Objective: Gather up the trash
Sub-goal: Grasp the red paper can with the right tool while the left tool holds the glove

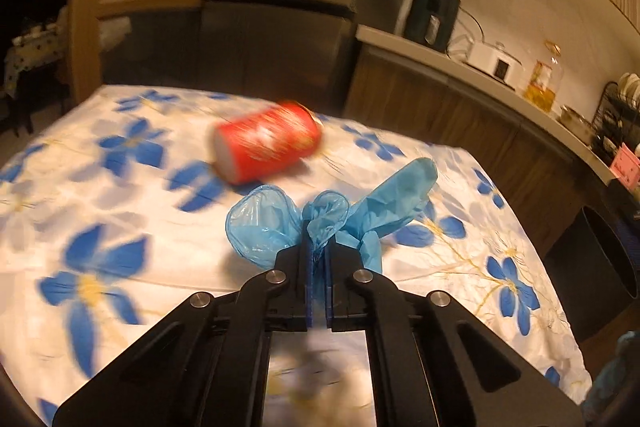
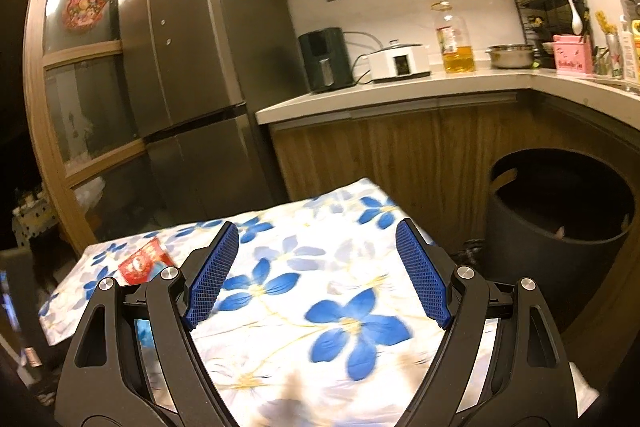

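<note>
Trash across floral table (image 1: 120, 267): bin (image 2: 560, 203) on floor off far right corner, red can (image 1: 266, 147) on its side, crosswise beyond left claw (image 1: 319, 251) clamped on blue glove (image 1: 384, 207); right claw (image 2: 316, 267) wide, empty.

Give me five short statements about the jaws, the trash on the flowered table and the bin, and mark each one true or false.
1. The left gripper has its jaws shut on the blue glove. True.
2. The right gripper holds the red can. False: its jaws are open and empty.
3. The red can stands upright. False: it lies on its side on the flowered tablecloth.
4. A dark round bin stands on the floor beside the table. True.
5. The glove is already in the bin. False: it is over the table, in the left jaws.
</note>
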`<action>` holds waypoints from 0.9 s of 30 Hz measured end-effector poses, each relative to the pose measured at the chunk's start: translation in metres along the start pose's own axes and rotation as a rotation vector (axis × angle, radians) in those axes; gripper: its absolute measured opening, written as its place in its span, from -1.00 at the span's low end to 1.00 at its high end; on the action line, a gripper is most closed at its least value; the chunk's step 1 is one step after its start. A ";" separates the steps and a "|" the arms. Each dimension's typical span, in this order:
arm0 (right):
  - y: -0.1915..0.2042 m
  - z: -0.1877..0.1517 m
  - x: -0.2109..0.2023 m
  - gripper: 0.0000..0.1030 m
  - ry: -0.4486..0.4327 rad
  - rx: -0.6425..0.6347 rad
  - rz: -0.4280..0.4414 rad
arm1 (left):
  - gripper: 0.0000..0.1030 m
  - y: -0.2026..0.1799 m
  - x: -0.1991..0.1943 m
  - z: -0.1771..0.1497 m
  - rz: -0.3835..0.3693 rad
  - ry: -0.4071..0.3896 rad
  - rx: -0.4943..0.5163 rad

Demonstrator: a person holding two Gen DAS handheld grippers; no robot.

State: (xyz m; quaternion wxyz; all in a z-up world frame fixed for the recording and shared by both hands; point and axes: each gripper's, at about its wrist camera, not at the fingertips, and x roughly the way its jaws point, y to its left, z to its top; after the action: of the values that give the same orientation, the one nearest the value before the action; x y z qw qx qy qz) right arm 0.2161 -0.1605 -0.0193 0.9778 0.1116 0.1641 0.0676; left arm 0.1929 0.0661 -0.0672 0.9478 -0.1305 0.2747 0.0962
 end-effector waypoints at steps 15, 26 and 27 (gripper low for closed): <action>0.136 -0.034 0.063 0.55 0.142 -0.030 0.176 | -0.93 0.127 -0.046 0.024 0.211 -0.120 -0.159; 0.195 -0.055 0.126 0.55 0.260 0.099 0.184 | -0.93 0.168 -0.054 0.032 0.220 -0.152 -0.211; 0.197 -0.057 0.130 0.55 0.272 0.113 0.178 | -0.93 0.170 -0.054 0.032 0.216 -0.153 -0.214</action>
State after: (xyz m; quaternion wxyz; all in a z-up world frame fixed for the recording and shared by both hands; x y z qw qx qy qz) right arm 0.3003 0.0630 -0.0640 0.9288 0.1703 0.2880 0.1591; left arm 0.1208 0.2306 -0.0445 0.9306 -0.1928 0.2025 0.2361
